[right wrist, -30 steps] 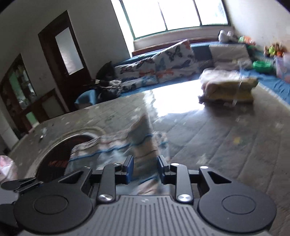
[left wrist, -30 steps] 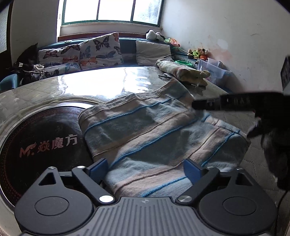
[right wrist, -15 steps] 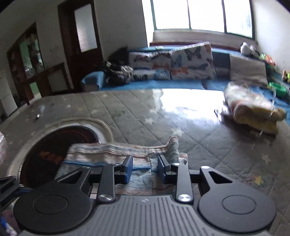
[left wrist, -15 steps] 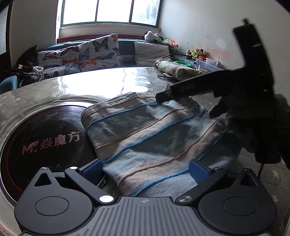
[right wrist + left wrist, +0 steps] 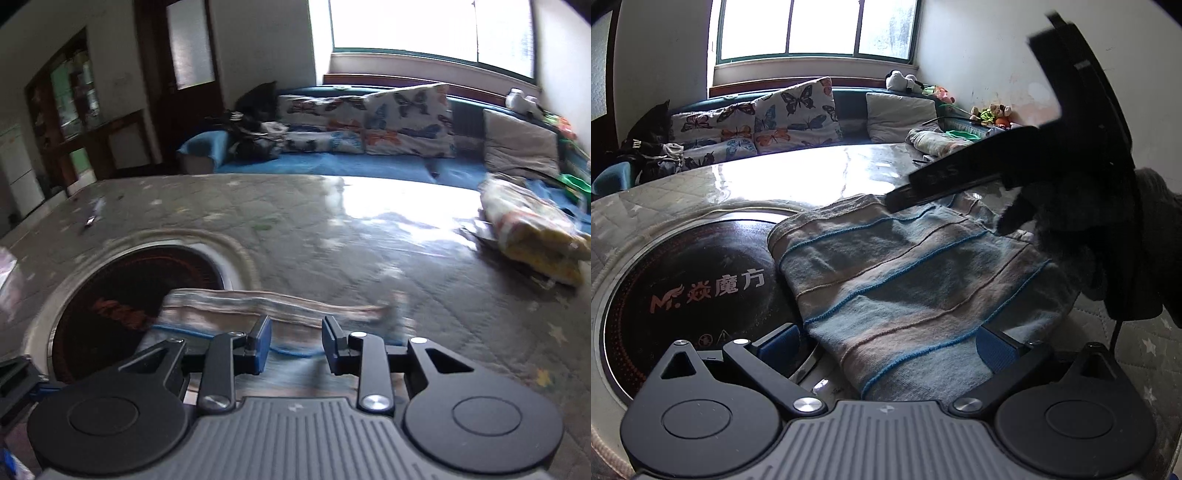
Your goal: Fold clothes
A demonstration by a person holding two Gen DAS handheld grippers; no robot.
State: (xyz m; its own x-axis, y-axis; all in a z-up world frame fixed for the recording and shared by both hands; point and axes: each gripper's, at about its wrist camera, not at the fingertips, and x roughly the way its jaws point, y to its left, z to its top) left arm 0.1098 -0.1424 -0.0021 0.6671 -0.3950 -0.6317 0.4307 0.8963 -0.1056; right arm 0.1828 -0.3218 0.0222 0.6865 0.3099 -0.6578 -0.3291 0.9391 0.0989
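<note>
Striped garment point(image 5: 916, 291) folded flat on quilted table point(image 5: 812, 177), left edge overlapping round black cooktop point(image 5: 701, 273).
Left gripper point(image 5: 890, 341) spread wide, low over garment's near edge, nothing pinched. Right gripper point(image 5: 295, 341) above garment's far side, jaws partly apart with a gap, empty; gloved hand point(image 5: 1108, 240) holds it. Folded yellowish cloth bundle point(image 5: 535, 229) lies well apart at table's far right.

Black tools point(image 5: 886, 343) with blue pads point(image 5: 260, 345), silver screws, grey knit glove point(image 5: 1071, 236).
</note>
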